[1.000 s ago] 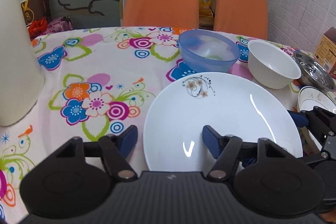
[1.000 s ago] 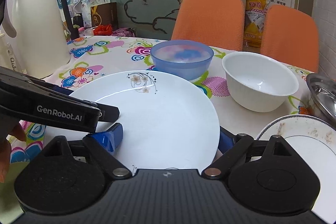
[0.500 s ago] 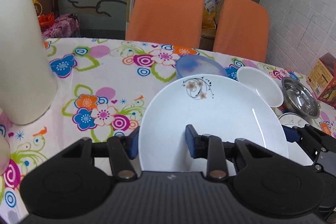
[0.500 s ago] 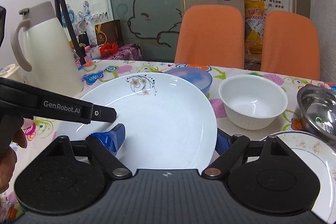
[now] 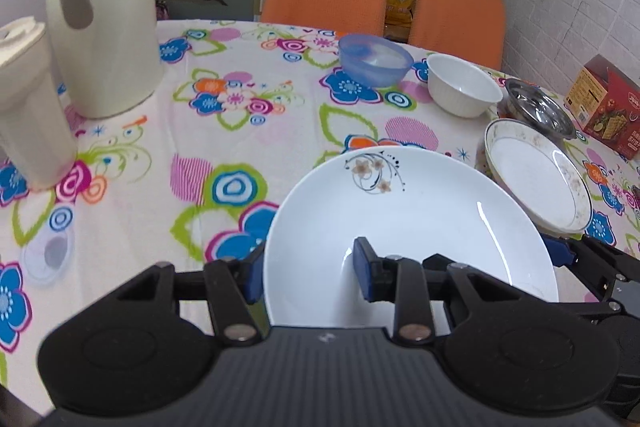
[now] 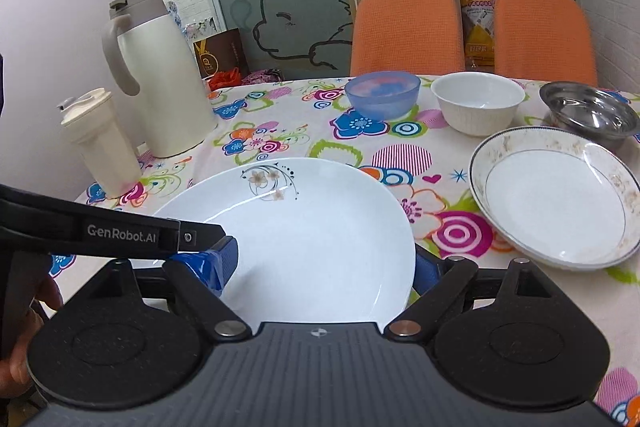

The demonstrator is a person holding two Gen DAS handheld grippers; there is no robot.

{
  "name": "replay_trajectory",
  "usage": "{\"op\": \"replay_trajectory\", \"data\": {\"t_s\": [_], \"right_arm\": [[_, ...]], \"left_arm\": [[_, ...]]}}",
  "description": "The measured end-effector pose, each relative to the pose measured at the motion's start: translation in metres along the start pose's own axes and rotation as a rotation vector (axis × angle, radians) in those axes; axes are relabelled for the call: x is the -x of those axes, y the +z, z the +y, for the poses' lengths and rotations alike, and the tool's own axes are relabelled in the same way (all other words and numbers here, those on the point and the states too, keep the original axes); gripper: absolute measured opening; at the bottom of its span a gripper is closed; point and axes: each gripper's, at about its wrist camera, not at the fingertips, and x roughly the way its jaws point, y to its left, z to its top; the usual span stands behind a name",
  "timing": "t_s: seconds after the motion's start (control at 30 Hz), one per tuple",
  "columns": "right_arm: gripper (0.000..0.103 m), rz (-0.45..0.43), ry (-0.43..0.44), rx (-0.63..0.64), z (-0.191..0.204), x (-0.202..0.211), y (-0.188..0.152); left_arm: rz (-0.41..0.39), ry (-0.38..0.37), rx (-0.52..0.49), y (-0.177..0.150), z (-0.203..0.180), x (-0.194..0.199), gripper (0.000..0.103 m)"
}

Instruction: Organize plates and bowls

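White plate (image 5: pixel 408 227) rim between left jaws, seemingly right jaws too

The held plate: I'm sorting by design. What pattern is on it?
White plate with a small brown-and-black floral sprig near its far rim; clearest in the right wrist view.

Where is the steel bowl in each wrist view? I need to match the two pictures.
Left wrist: steel bowl at the right edge, upper middle, behind the speckled-rim plate.
Right wrist: steel bowl at the far right, upper middle.
Shared landmark: the white bowl, just left of it in both.
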Motion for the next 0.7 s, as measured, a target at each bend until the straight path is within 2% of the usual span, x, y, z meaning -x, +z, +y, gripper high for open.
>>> {"op": "replay_trajectory", "data": {"t_s": [0.23, 0.43, 0.53, 0.57, 0.6, 0.7], "right_arm": [[0.075, 0.023, -0.012, -0.006, 0.007, -0.005, -0.026], [0.075, 0.02, -0.008, -0.002, 0.005, -0.011, -0.031], [0.074, 0.026, 0.013, 0.009, 0.004, -0.01, -0.031], [0.074, 0.031, 0.022, 0.007, 0.002, -0.01, -0.031], [0.074, 0.024, 0.028, -0.001, -0.001, -0.007, -0.03], [0.074, -0.037, 0.016, -0.038, -0.012, 0.005, -0.024]], "left_arm": [[-0.006, 0.034, -0.008, -0.028, 0.003, 0.001, 0.032], [-0.012, 0.001, 0.013, -0.031, 0.011, -0.005, 0.032], [-0.022, -0.029, 0.049, -0.031, 0.018, -0.004, 0.035], [-0.02, -0.042, 0.06, -0.031, 0.021, -0.003, 0.045], [-0.021, -0.052, 0.07, -0.031, 0.023, -0.002, 0.06], [-0.078, -0.09, 0.079, -0.03, 0.026, 0.011, 0.076]]}}
